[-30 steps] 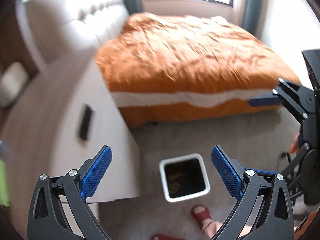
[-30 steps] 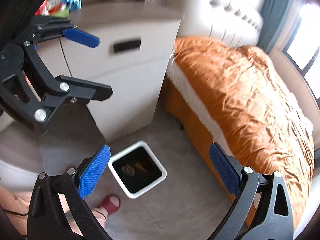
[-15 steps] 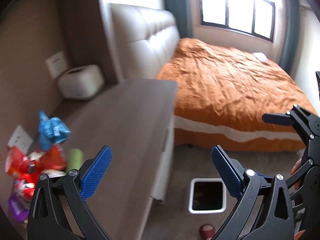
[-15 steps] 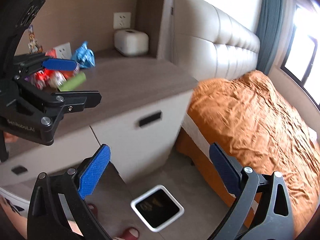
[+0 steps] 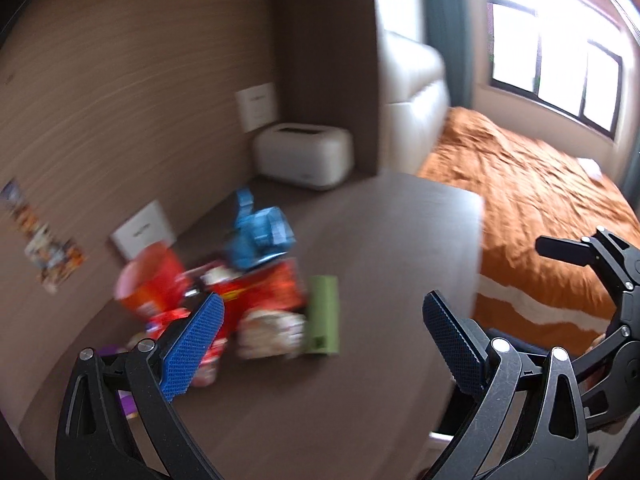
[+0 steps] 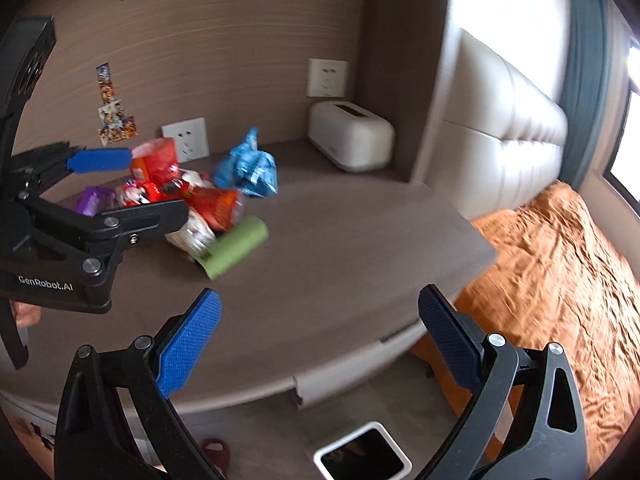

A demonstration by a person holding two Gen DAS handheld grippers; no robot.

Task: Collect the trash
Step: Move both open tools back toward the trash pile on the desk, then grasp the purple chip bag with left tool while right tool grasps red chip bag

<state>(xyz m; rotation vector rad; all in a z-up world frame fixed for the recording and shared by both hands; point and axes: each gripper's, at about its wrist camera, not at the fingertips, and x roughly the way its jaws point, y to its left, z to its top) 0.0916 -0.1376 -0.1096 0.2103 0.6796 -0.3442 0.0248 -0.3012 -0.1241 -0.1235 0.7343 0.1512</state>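
The tabletop [image 6: 360, 240] carries all the trash in one heap [image 6: 192, 196] near the wall, and that heap is the main hazard. The wrappers lie overlapped and touching, so a bite into the middle would likely drag neighbours along and spill some off the edge or behind the pile. The bin [image 6: 362, 456] stands on the floor below the tabletop's front edge, well apart from the heap, so anything held loosely could slip out during the carry and land on the floor beside it. The blue bag [image 6: 246, 166] at the back looks crumpled and springy; thin film like that may slide out of the pads. The green roll [image 6: 236, 248] lies on its side at the heap's near edge and could roll away if nudged.

Both views are blurred, so fine contact is hard to judge.

The left tool [image 5: 320, 344] hovers above the heap, tilted down toward it, jaws spread wide and empty. The right tool [image 6: 318, 332] hangs above the tabletop's front part, nearer the bed [image 6: 560, 272], also spread wide and holding nothing.
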